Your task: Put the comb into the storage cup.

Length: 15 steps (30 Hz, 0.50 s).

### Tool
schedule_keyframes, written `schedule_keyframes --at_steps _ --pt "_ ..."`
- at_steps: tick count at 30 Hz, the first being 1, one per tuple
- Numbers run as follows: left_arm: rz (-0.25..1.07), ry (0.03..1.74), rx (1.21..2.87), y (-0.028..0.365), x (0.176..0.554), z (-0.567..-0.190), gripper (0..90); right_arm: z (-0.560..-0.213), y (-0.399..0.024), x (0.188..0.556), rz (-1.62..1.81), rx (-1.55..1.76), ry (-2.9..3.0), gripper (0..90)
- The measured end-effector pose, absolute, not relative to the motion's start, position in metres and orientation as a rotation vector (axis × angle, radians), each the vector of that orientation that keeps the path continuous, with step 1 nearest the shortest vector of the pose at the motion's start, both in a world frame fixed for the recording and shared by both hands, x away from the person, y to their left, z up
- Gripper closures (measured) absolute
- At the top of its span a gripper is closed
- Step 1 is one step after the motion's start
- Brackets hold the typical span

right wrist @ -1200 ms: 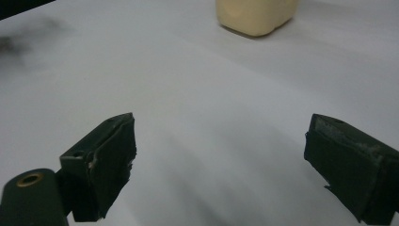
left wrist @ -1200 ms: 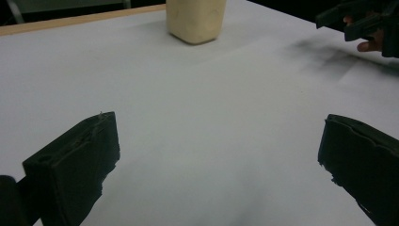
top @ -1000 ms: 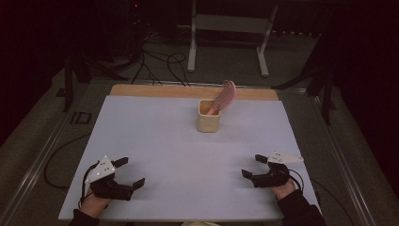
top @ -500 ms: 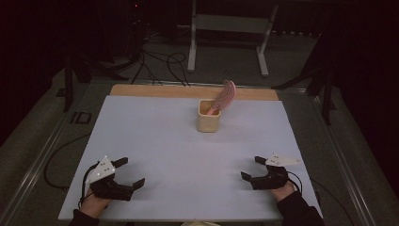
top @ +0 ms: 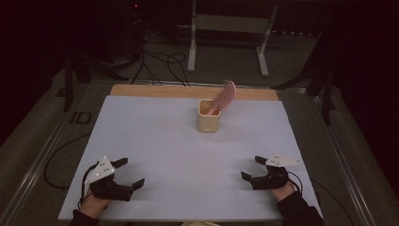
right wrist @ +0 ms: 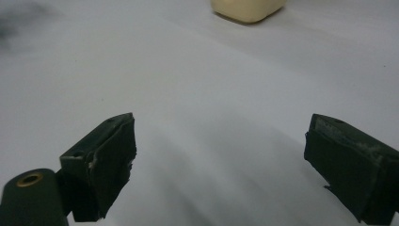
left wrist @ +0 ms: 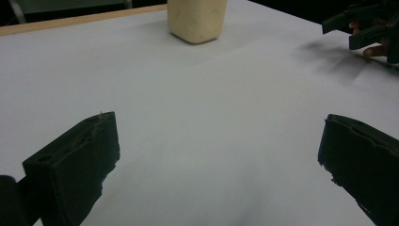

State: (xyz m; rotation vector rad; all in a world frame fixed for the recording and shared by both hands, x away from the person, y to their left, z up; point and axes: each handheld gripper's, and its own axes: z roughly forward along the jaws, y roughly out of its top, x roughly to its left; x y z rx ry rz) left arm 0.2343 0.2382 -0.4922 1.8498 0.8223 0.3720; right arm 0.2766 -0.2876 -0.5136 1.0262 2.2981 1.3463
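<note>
A cream cup (top: pixel 208 119) stands upright near the far middle of the white table (top: pixel 155 141), with a pink hairbrush (top: pixel 225 95) leaning out of it to the right. My left gripper (top: pixel 130 173) rests open at the near left corner, nothing between its jaws. My right gripper (top: pixel 252 168) rests open at the near right, also holding nothing. The cup's base (left wrist: pixel 196 21) shows far ahead in the left gripper view, with the right gripper (left wrist: pixel 364 28) at the upper right. The cup's bottom edge (right wrist: pixel 247 9) shows in the right gripper view.
A wooden strip (top: pixel 155 91) runs along the table's far edge. Beyond it stand a metal stand (top: pixel 228 33) and floor cables (top: pixel 155 61). Dark posts flank the table at left (top: pixel 70 70) and right (top: pixel 324 89).
My right gripper has shifted slightly toward the near edge. The left gripper, the cup and the brush have stayed put.
</note>
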Motion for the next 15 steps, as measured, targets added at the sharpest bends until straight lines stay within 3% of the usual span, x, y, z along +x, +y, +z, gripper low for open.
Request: schedule_keyframes --at_steps 15 --pt "0.368 0.820 1.849 0.2383 0.2346 -0.4927 0.2 -0.5131 -0.2860 0.2765 1.344 1.018 2.311 9.3"
